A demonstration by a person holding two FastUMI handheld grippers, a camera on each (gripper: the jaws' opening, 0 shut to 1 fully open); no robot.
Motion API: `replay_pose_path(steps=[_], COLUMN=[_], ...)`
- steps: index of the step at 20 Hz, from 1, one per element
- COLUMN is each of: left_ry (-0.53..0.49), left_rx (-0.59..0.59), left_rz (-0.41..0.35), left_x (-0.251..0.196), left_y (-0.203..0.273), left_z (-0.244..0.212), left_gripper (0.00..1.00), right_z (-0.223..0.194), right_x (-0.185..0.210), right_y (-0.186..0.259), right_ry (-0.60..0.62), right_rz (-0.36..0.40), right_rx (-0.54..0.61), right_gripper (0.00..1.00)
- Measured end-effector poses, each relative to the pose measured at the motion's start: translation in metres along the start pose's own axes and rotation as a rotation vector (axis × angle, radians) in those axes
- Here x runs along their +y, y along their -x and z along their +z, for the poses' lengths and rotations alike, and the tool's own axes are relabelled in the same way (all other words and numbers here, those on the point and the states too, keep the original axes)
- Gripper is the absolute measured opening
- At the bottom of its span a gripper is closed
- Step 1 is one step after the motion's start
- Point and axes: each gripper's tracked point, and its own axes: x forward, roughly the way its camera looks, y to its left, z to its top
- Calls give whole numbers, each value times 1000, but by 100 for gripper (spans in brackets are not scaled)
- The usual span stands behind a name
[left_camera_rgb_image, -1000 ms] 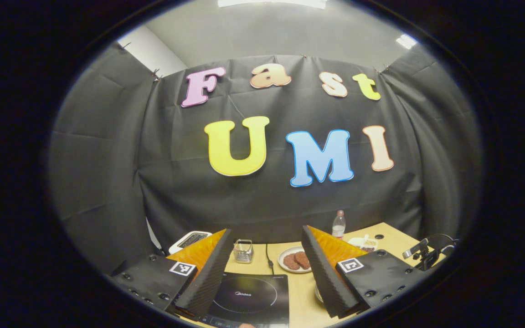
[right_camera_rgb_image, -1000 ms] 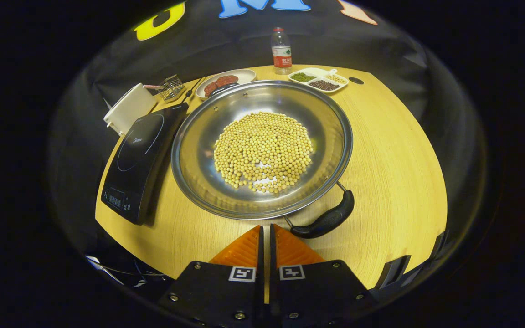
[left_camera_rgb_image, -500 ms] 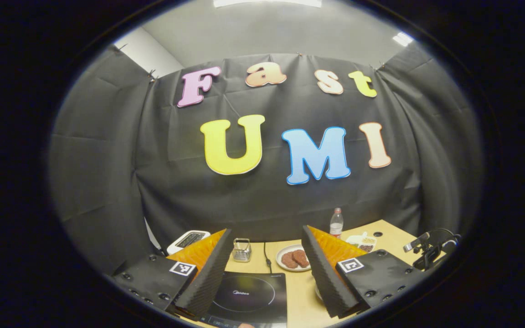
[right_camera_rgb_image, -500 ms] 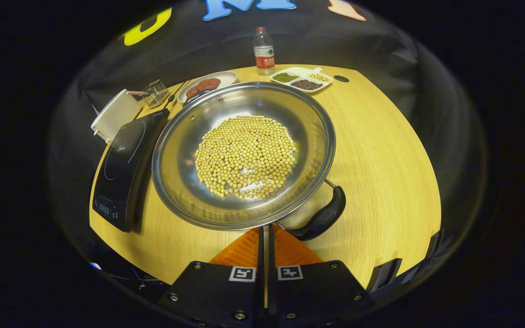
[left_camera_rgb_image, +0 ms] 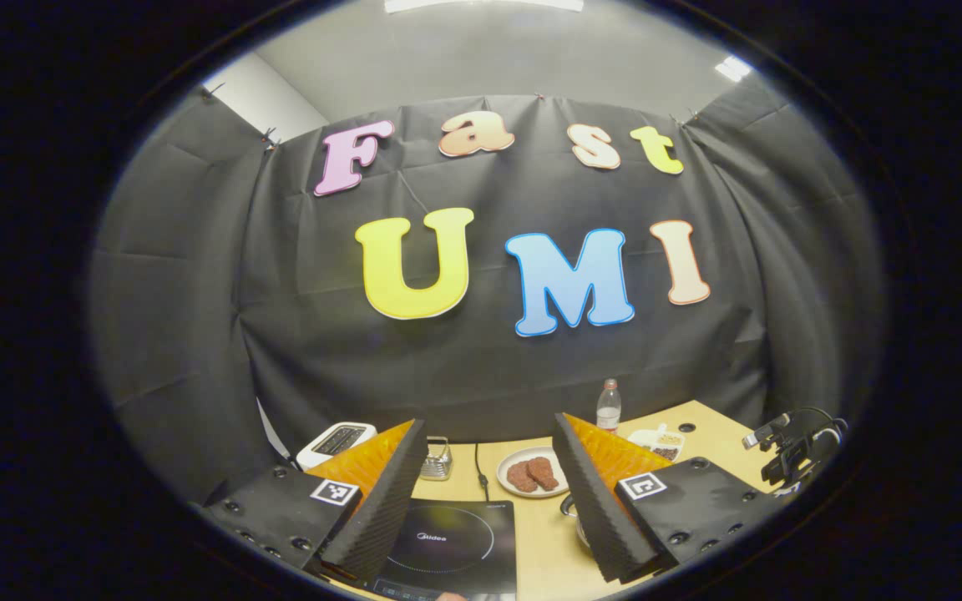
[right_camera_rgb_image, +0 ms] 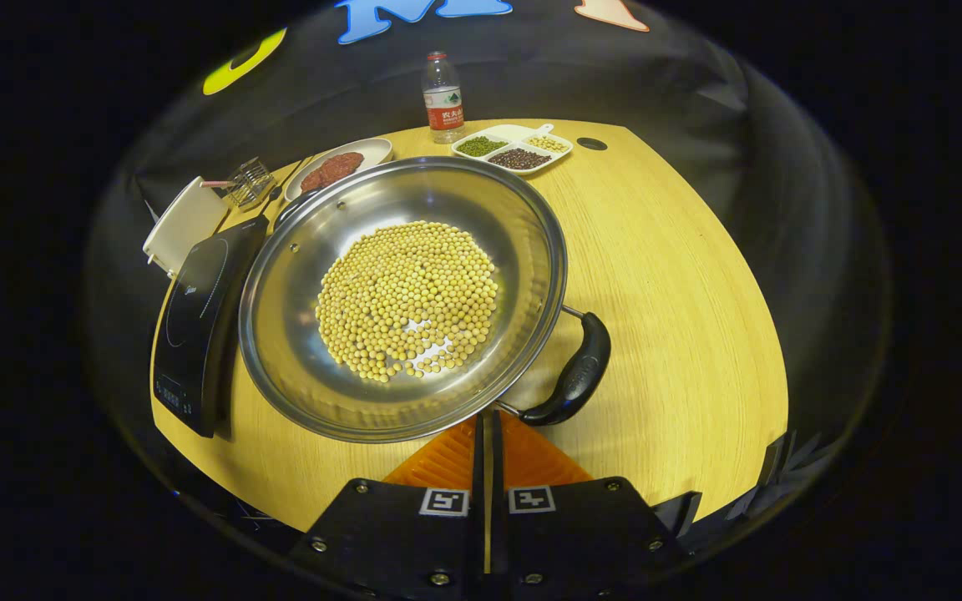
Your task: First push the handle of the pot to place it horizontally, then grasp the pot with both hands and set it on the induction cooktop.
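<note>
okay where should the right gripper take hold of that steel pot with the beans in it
The black side handle of the pot, coming from the table's near edge. It stands clear of the thin, wide rim, closest to the right gripper. The opposite handle sits beside the cooktop, probably suiting the left gripper.

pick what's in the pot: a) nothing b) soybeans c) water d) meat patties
b, the pot holds a layer of small round yellow soybeans across its bottom.
</note>
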Motion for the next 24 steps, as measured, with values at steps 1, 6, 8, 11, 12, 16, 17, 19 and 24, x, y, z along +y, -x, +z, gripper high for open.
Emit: replay_pose_path(steps=[1, 6, 8, 11, 12, 16, 17, 19, 24], left_ry=[-2, -14, -17, -19, -21, -36, -38, -42, -42], left_rx=[2, 2, 3, 6, 7, 16, 16, 16, 22], left_rz=[-2, -10, -12, -13, -13, -12, -10, -3, 10], left_x=[-2, -9, -11, -14, -16, -18, -19, -19, -20], left_y=[0, -1, -1, -1, -2, -2, -3, -4, -5], left_z=[-1, 2, 2, 3, 2, -1, -1, 0, -2], left_gripper=[97, 97, 98, 97, 97, 97, 97, 97, 98], right_z=[2, 14, 20, 31, 35, 46, 50, 56, 72], right_x=[-2, -21, -28, -38, -41, -53, -55, -60, -70], right_y=[-1, -4, -7, -11, -12, -17, -18, -21, -29], right_ry=[-3, -29, -31, -36, -39, -68, -77, -86, -80], right_rz=[-3, -25, -35, -47, -52, -57, -57, -61, -69], right_rx=[0, -13, -19, -27, -30, -42, -44, -49, -60], right_gripper=[3, 3, 3, 3, 4, 4, 3, 3, 3])
